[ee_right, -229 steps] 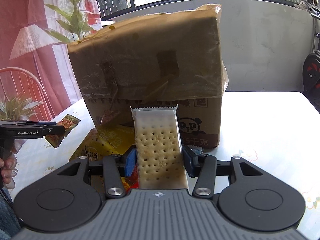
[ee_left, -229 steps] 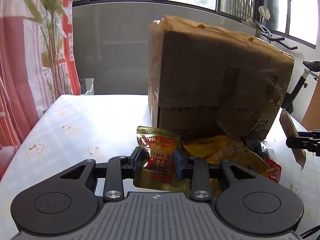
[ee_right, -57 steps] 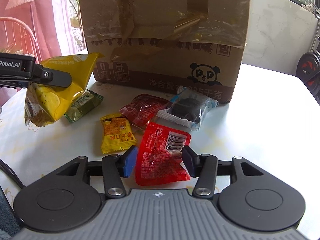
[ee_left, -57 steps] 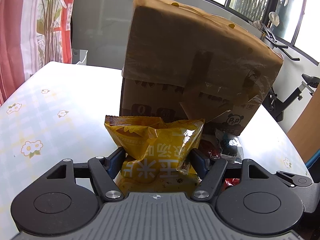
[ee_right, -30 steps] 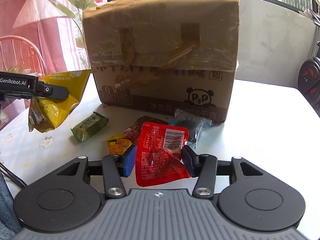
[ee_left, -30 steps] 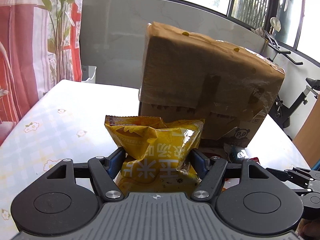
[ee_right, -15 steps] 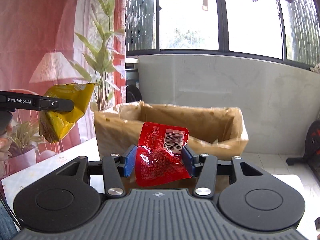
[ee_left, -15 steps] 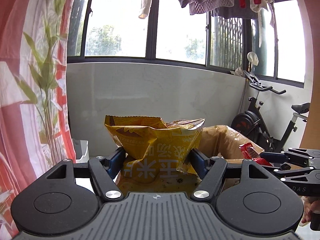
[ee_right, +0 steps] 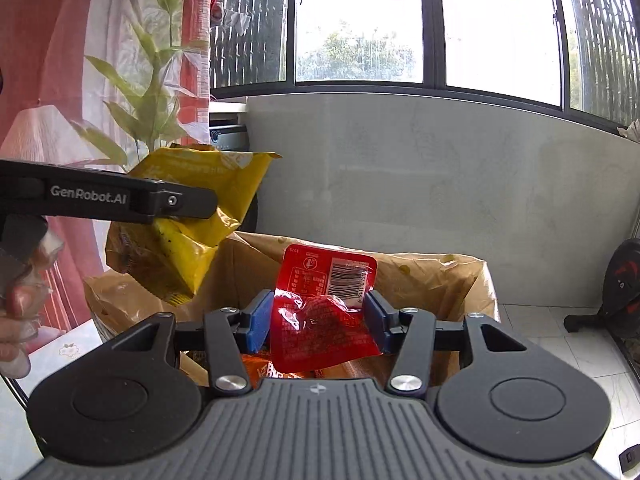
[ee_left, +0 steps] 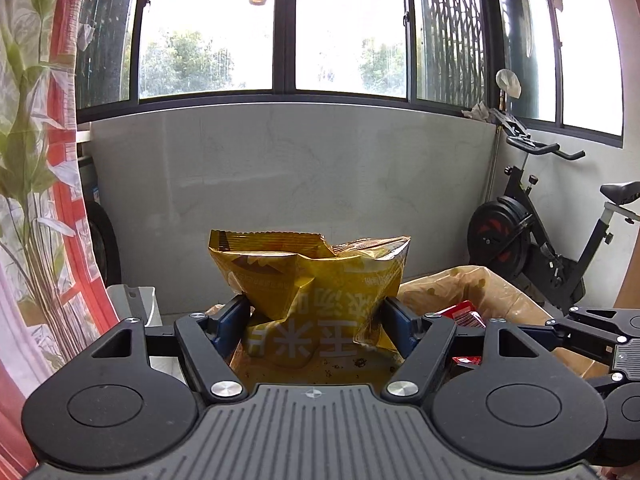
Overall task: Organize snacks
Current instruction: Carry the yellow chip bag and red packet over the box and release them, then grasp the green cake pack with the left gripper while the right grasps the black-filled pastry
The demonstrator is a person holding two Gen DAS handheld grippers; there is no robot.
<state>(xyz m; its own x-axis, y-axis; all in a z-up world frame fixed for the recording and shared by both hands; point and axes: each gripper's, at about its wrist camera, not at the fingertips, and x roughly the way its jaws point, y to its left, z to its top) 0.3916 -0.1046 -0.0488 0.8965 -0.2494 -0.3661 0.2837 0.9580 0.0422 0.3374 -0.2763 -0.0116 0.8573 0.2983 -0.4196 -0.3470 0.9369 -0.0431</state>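
Observation:
My left gripper [ee_left: 316,324] is shut on a crumpled yellow snack bag [ee_left: 316,280], held upright in the air. In the right wrist view that yellow bag [ee_right: 192,232] hangs from the left gripper's finger [ee_right: 172,200], over the left rim of the open cardboard box [ee_right: 440,280]. My right gripper [ee_right: 316,320] is shut on a red snack packet [ee_right: 324,300] with a barcode, above the box's opening. Orange packets [ee_right: 264,368] lie inside the box below it. The left wrist view shows the box [ee_left: 480,284] low at right, with the red packet [ee_left: 460,316] partly hidden.
A grey low wall and windows stand behind the box. An exercise bike [ee_left: 552,240] stands at the right, and a plant with red curtains [ee_left: 32,160] at the left. A person's hand [ee_right: 16,320] holds the left gripper. A flowered tablecloth [ee_right: 72,348] shows beside the box.
Both grippers have risen from table height, each keeping its packet, to above the box's open top. The box's inside now shows, and the yellow bag has come closer to the box.

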